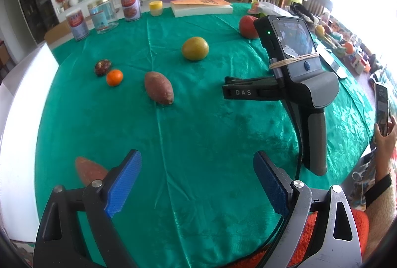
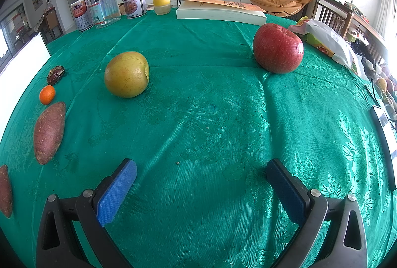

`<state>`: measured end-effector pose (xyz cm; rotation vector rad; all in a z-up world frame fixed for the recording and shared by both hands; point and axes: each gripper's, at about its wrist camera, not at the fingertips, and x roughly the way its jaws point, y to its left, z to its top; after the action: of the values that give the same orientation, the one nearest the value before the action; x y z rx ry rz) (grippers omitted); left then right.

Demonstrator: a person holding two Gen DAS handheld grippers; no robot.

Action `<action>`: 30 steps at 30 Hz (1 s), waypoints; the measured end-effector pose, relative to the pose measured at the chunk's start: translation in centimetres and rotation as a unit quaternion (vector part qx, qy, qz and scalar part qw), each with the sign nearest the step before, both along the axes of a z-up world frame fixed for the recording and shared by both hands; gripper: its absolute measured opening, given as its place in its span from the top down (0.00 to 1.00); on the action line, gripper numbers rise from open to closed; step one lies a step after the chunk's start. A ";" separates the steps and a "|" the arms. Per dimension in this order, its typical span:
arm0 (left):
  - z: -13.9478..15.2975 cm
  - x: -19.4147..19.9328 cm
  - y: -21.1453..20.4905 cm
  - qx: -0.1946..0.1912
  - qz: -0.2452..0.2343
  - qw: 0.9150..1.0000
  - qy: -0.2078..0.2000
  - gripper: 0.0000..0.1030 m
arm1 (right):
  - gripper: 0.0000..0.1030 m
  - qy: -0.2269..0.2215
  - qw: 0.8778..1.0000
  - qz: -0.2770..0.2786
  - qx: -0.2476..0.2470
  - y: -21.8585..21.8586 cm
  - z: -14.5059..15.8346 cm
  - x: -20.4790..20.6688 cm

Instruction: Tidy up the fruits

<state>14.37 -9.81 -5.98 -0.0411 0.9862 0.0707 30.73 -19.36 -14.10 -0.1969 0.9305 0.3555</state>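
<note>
Fruits lie scattered on the green tablecloth (image 2: 198,119). In the right wrist view, the red apple (image 2: 278,48) sits upper right and the yellow-green pear (image 2: 126,74) left of centre. Along the left edge lie a dried date (image 2: 55,74), a small orange (image 2: 47,94) and two sweet potatoes (image 2: 49,132), well apart from the apple. The left gripper (image 1: 198,183) and the right gripper (image 2: 201,189) each stand wide open at the bottom of their frames, holding nothing.
</note>
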 end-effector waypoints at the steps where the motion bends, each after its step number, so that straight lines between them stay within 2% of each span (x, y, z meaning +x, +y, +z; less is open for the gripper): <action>1: 0.0 0.0 0.0 0.000 0.000 1.000 0.000 0.10 | 0.00 0.000 1.000 0.000 0.000 0.0 0.0 0.0; 22: -0.4 0.1 1.4 -0.018 0.005 1.000 -0.005 0.10 | 0.00 0.000 1.000 0.000 0.000 0.0 0.0 0.0; 30: 0.5 -0.5 3.1 -0.042 0.011 0.999 -0.020 0.10 | 0.00 0.000 1.000 0.000 0.000 0.0 0.0 0.0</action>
<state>13.82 -6.69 -5.46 -0.1287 0.9485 0.0483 30.76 -19.34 -14.06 -0.1968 0.9305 0.3553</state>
